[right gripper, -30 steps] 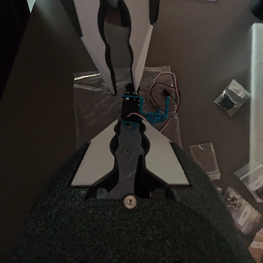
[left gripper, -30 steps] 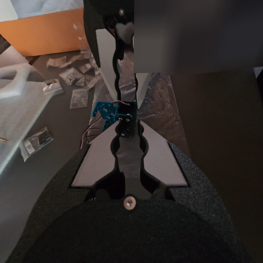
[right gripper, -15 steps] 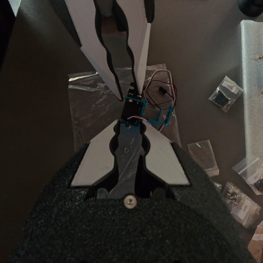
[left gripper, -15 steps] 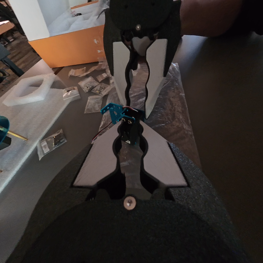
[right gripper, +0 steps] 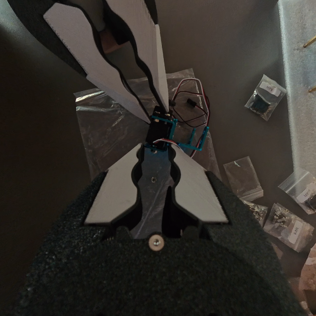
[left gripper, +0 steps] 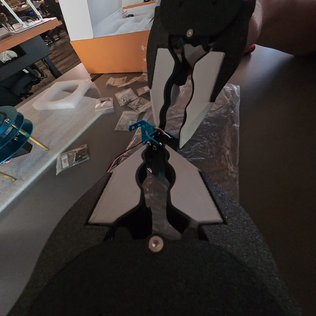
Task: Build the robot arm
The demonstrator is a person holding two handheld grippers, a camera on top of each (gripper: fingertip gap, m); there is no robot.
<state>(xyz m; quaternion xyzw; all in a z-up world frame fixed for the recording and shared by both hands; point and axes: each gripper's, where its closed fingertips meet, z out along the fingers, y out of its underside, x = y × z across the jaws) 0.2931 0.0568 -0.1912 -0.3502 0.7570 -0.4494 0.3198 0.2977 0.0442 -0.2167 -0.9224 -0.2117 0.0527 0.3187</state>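
Observation:
A black servo (left gripper: 154,160) in a blue metal bracket (left gripper: 145,130) hangs between my two grippers, above a clear plastic bag (left gripper: 213,145) on the dark table. My left gripper (left gripper: 155,146) is shut on one end of the servo. My right gripper (left gripper: 171,136) comes from the far side and straddles the other end. In the right wrist view my right gripper (right gripper: 157,145) is shut on the bracket's near end, with the servo (right gripper: 158,131) just beyond. The left gripper (right gripper: 158,116) pinches the far end. Red, black and white wires (right gripper: 193,106) trail to the right.
An orange and white box (left gripper: 111,51) stands at the back. A white foam frame (left gripper: 63,95) lies on a foam sheet (left gripper: 34,153) at the left, beside teal acrylic discs (left gripper: 12,130). Several small bags of screws (left gripper: 126,97) (right gripper: 265,97) lie around the plastic bag. The grippers are tip to tip, or close to it.
Both grippers have tilted with the servo held between them. The left wrist view has swung up and now shows the box and foam. The blue bracket arm has turned.

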